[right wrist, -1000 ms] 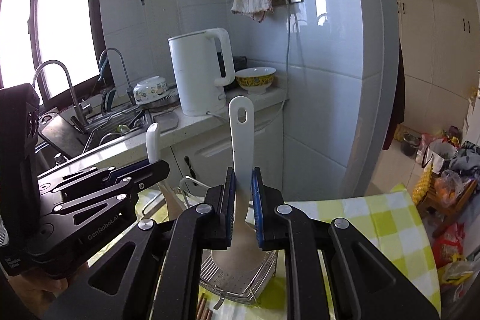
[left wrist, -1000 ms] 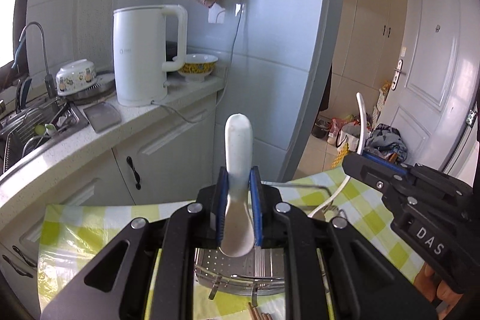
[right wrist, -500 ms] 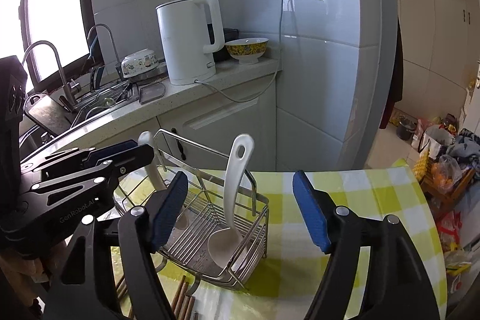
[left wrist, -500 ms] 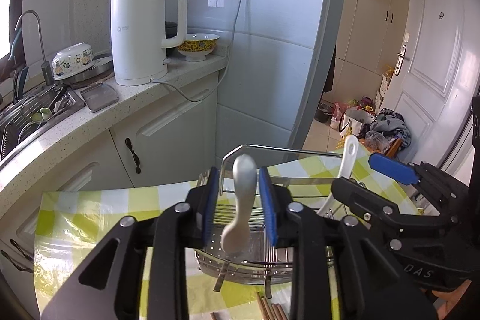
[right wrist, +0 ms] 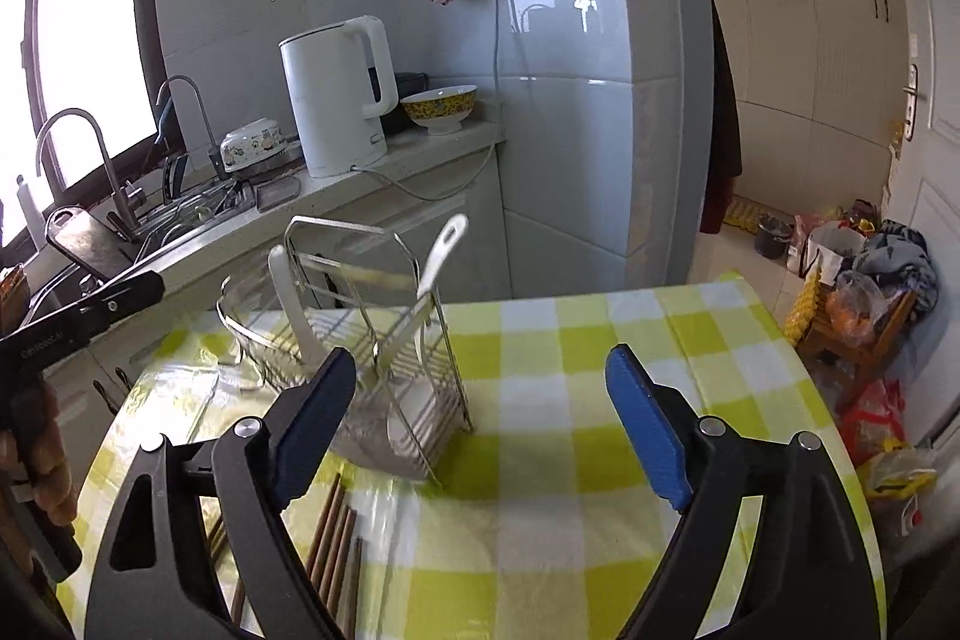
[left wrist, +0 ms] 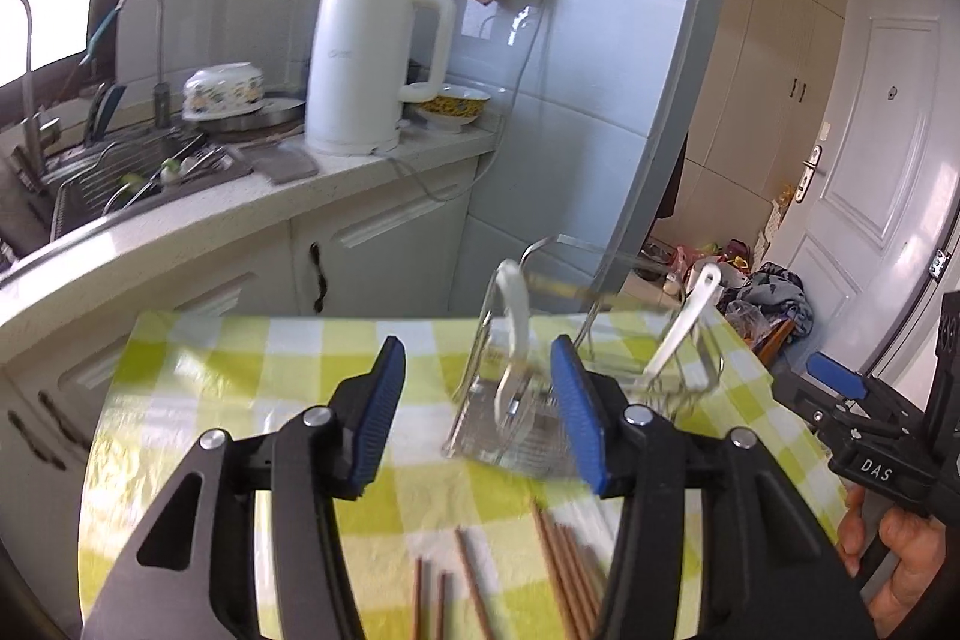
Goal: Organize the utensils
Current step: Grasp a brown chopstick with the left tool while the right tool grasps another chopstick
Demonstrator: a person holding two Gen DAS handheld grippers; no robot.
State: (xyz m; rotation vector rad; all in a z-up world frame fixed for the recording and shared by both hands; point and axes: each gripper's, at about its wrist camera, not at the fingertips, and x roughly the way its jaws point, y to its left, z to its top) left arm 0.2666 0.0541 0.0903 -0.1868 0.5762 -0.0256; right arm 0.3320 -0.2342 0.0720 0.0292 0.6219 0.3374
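Spoons (right wrist: pixel 294 301) upright in wire rack (right wrist: pixel 420 430)

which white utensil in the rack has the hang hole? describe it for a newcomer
On the yellow-checked tablecloth stands a wire rack holding two white utensils. Take the rice paddle leaning right: its handle tip has a hole, unlike the plain rounded spoon on the sink side.
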